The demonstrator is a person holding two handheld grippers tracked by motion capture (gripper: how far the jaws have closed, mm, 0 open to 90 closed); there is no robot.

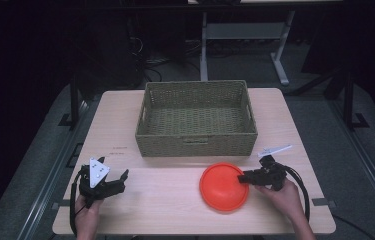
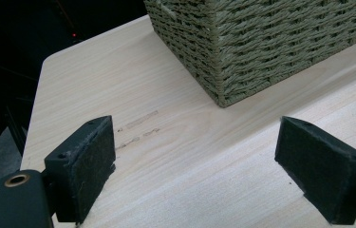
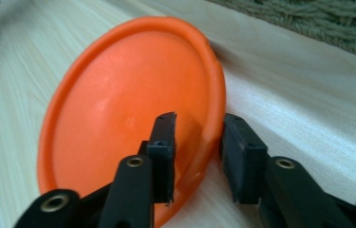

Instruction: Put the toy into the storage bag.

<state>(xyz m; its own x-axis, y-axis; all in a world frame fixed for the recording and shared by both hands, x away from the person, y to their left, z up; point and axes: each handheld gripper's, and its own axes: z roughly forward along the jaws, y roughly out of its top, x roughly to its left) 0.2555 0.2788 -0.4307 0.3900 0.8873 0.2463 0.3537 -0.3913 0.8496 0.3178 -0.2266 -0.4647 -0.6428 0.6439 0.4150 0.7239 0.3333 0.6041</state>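
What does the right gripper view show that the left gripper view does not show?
The right gripper view has the orange plate, with the right gripper set across its rim, one jaw inside and one outside, the rim between them. The left gripper view has the left gripper wide open over bare wood, some faint marks on the wood, and a corner of the basket. Both share the woven basket and the wooden table.

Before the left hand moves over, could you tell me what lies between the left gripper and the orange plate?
Only bare table, in the high view.
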